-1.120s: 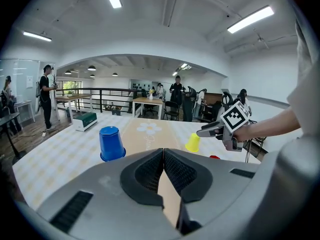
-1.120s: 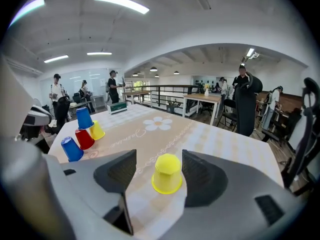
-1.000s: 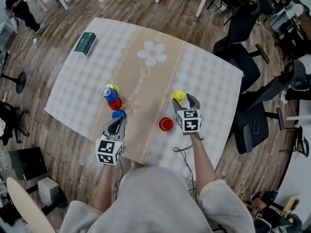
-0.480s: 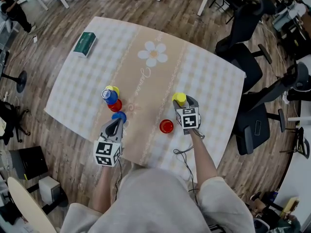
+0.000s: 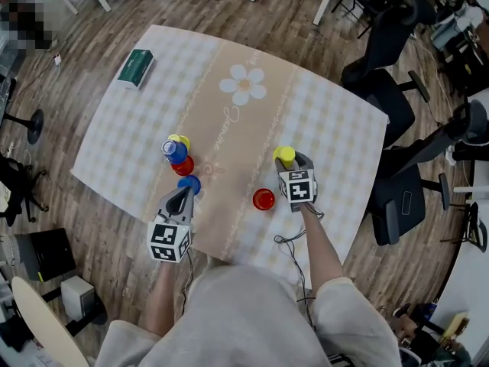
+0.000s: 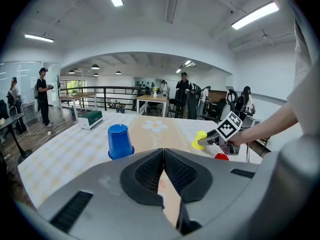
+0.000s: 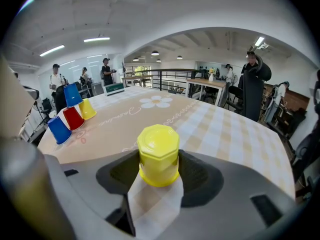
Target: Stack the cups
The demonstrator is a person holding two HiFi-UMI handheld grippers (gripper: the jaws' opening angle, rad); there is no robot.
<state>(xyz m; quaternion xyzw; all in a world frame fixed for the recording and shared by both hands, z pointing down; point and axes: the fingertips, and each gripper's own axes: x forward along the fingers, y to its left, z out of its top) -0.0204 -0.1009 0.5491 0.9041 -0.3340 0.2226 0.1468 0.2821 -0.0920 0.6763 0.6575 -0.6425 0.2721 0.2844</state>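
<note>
Checked cloth covered the table (image 5: 130, 140) in the head view, a yellow cup (image 5: 284, 155) inverted at the right gripper (image 5: 290, 161). Left gripper view: the left gripper (image 6: 163, 156) had jaws together, empty, blue cup (image 6: 120, 141) beyond. Right gripper view: jaws clamped the yellow cup's sidewalls; it looked light, thin, likely slippery, best held mid-wall

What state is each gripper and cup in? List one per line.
left gripper: shut, empty
right gripper: shut on near yellow cup
near yellow cup: upside down, between the jaws
near blue cup: upside down
lone red cup: upside down
far blue cup: upside down, raised above its neighbours
far red cup: upside down
far yellow cup: upside down
</note>
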